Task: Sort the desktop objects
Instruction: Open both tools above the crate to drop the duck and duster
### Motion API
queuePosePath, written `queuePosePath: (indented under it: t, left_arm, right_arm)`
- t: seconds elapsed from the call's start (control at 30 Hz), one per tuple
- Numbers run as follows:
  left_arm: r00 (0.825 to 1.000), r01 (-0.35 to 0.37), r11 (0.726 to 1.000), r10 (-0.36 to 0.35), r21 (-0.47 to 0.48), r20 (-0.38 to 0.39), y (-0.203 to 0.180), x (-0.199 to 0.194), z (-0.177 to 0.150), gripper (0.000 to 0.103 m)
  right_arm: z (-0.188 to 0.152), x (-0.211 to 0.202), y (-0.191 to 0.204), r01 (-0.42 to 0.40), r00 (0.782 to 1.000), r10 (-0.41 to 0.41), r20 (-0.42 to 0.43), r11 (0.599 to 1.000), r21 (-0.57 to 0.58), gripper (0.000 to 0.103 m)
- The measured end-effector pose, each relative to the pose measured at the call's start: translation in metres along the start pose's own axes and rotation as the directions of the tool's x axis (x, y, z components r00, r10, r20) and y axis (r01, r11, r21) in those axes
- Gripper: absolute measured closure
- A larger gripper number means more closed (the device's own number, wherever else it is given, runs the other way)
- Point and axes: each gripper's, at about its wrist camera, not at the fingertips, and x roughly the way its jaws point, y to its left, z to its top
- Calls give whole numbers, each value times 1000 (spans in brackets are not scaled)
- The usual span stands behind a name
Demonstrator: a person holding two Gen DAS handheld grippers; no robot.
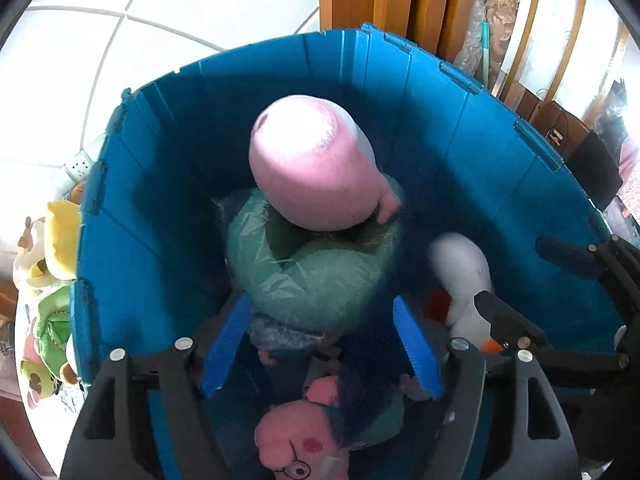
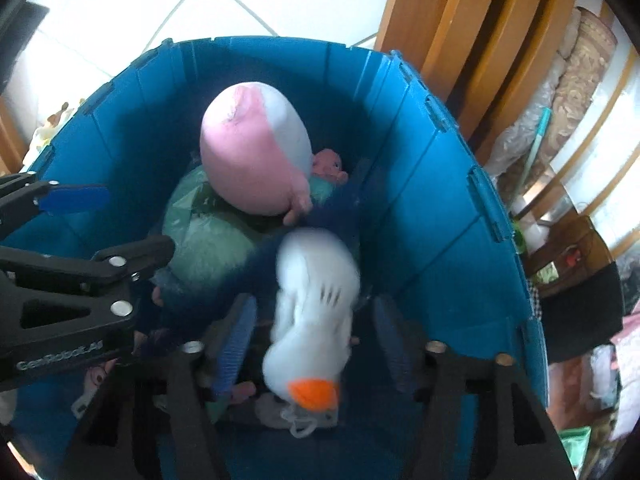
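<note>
**Toys in the blue bin**

Grippers both gape: left gripper (image 1: 320, 344) spread low in frame above the pig (image 1: 298, 444), right gripper (image 2: 316, 344) released around the blurred white goose (image 2: 316, 312), pads clear. Bin (image 1: 440, 120) fills both frames; pink plush (image 1: 316, 164) sits centre on a green bag (image 1: 316, 272).

White goose toy (image 2: 312, 320) blurred; pig toy's (image 1: 296, 452) face cut off.

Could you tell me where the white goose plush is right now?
The white goose plush lies inside the blue bin, between the right gripper's open jaws, right of the green bagged plush.
</note>
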Motion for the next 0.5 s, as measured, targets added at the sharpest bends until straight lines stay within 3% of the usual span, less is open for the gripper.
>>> queuePosePath:
  t: [0.07, 0.17, 0.33, 0.5]
  left_arm:
    - [1000, 0, 1000, 0, -3, 13, 4, -8, -3, 29]
    - [999, -8, 1000, 8, -1, 50, 9, -23, -10, 29]
    - [994, -28, 1000, 28, 0, 109, 18, -49, -26, 29]
    - [985, -35, 999, 35, 0, 167, 26, -77, -47, 29]
  right_arm:
    - [-1, -7, 3, 2, 1000, -2, 10, 1000, 5, 32]
    - [-4, -17, 4, 3, 999, -4, 39, 1000, 17, 13]
    - [-9, -41, 9, -1, 996, -4, 93, 999, 50, 5]
    - [-23, -66, 19, -3, 990, -7, 143, 998, 70, 3]
